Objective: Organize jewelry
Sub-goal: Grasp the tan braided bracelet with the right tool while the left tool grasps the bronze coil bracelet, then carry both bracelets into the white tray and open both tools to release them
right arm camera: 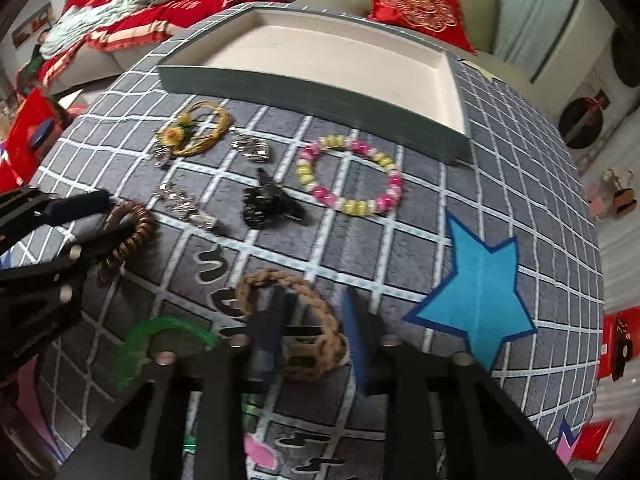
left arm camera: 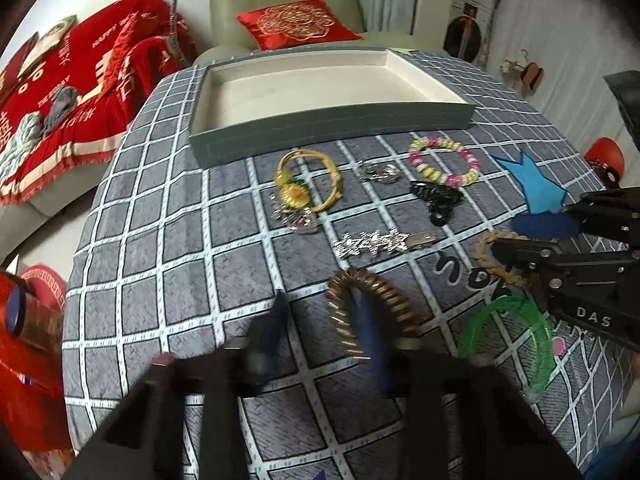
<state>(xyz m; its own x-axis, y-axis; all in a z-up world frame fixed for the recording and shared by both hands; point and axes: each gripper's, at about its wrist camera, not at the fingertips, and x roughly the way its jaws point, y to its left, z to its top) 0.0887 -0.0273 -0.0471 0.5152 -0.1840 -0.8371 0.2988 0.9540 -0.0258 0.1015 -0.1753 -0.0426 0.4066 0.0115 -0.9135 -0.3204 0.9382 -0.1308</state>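
Nearest to the left wrist camera, the left hand-held gripper (left arm camera: 324, 320) is seen with its two fingers spread apart, one finger threaded through the brown coil bracelet (left arm camera: 370, 312) and the other outside it on the checked cloth of the surface (left arm camera: 168, 248); the ring is straddled, not pinched. In the right wrist view the right hand-held gripper (right arm camera: 316, 320) is likewise held apart, its left finger passing through the tan braided bracelet (right arm camera: 296, 320) and its right finger beyond the ring's outer edge. A green translucent bangle (right arm camera: 160, 340) is seen just beside the braided one, partly covered by the gripper body. A blue star (right arm camera: 480, 288) is printed on the cloth to the right. Farther out, a silver hair clip (left arm camera: 374, 242) and a black claw clip (left arm camera: 438, 198) are laid near the middle of the surface. Beyond them a pink and yellow bead bracelet (left arm camera: 444, 160), a small silver piece (left arm camera: 378, 171) and a yellow bangle with a flower (left arm camera: 310, 184) are spread in a row. Behind these, a shallow grey tray (left arm camera: 320, 136) with a white inside is set at the far edge. A red cushion (left arm camera: 298, 22) is propped on the armchair past it
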